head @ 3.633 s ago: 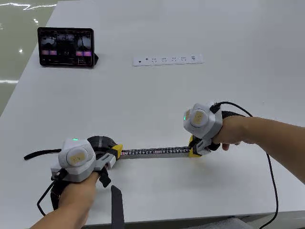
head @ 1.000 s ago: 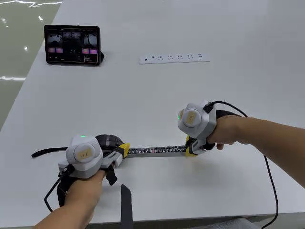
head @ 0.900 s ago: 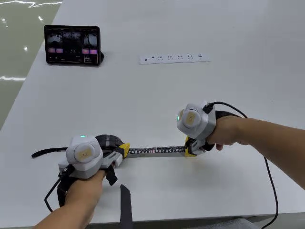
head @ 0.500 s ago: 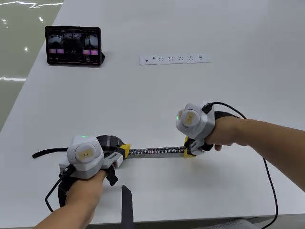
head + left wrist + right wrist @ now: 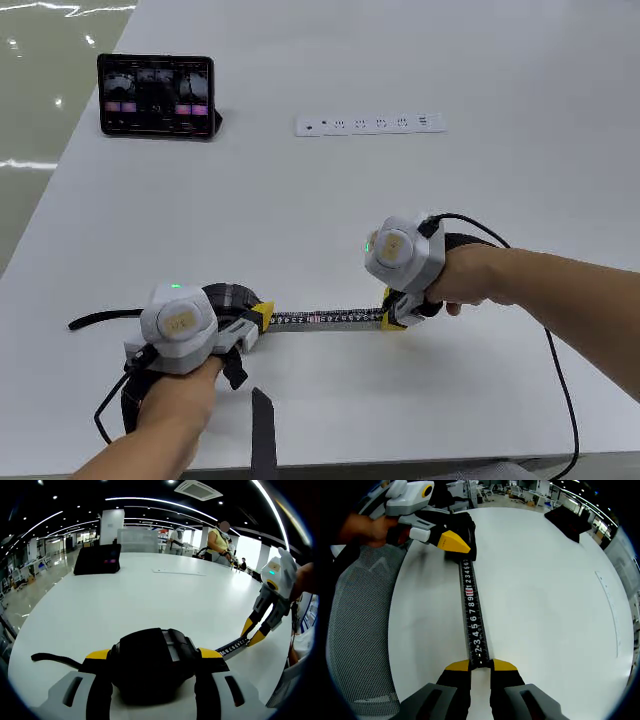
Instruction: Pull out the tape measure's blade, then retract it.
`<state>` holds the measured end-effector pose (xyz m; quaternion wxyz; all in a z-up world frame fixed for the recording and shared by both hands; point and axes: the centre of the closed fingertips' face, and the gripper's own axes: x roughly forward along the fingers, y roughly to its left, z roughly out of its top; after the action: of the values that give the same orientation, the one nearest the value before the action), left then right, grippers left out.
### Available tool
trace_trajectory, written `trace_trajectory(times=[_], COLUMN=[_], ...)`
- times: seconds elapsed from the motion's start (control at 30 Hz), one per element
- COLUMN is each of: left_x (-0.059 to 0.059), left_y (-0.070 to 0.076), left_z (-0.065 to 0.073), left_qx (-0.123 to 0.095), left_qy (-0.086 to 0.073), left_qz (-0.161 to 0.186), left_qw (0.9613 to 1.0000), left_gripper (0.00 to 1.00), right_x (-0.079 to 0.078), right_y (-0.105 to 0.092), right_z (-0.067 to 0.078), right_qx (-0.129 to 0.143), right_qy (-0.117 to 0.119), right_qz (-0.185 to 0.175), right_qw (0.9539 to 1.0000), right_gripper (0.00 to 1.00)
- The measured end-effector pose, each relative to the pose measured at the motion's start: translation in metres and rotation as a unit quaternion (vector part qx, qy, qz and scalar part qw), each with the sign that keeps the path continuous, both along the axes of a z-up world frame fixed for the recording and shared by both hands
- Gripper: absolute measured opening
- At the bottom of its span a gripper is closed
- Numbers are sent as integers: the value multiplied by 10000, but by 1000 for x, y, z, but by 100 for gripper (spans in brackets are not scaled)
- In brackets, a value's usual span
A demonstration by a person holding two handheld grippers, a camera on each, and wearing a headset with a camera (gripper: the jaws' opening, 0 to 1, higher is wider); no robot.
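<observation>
My left gripper (image 5: 245, 320) clamped the tape measure case (image 5: 228, 298) near the front edge of the table (image 5: 450, 400). My right gripper (image 5: 388, 320) pinched the tip of the blade (image 5: 325, 317), which lay flat between us. Open tabletop lay beyond; the tablet (image 5: 155, 95) and power strip (image 5: 370, 124) were well apart.

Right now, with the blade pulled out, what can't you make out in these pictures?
Blade tip: right gripper view, hidden between the right gripper's fingers.
Tape measure case sides: left gripper view, covered by the left gripper's fingers.
Tablet screen content: head view, too small.
</observation>
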<state>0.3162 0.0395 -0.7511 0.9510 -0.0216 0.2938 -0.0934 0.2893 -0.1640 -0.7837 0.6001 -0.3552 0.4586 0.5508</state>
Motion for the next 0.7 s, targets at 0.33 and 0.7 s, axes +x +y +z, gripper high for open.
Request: trace_trajectory(times=[0.33, 0.7], left_x=[0, 0], left_y=[1, 1], left_z=[-1, -1], left_qx=[-5, -4], left_qy=[52, 47], left_qz=[-12, -10], left_qw=[10000, 10000], left_gripper=[63, 63], right_x=[0, -1], right_y=[4, 7], right_z=[0, 1], right_qx=[18, 64], right_qy=[-36, -34], right_qz=[-47, 38], right_qw=[10000, 10000], right_gripper=[10, 10])
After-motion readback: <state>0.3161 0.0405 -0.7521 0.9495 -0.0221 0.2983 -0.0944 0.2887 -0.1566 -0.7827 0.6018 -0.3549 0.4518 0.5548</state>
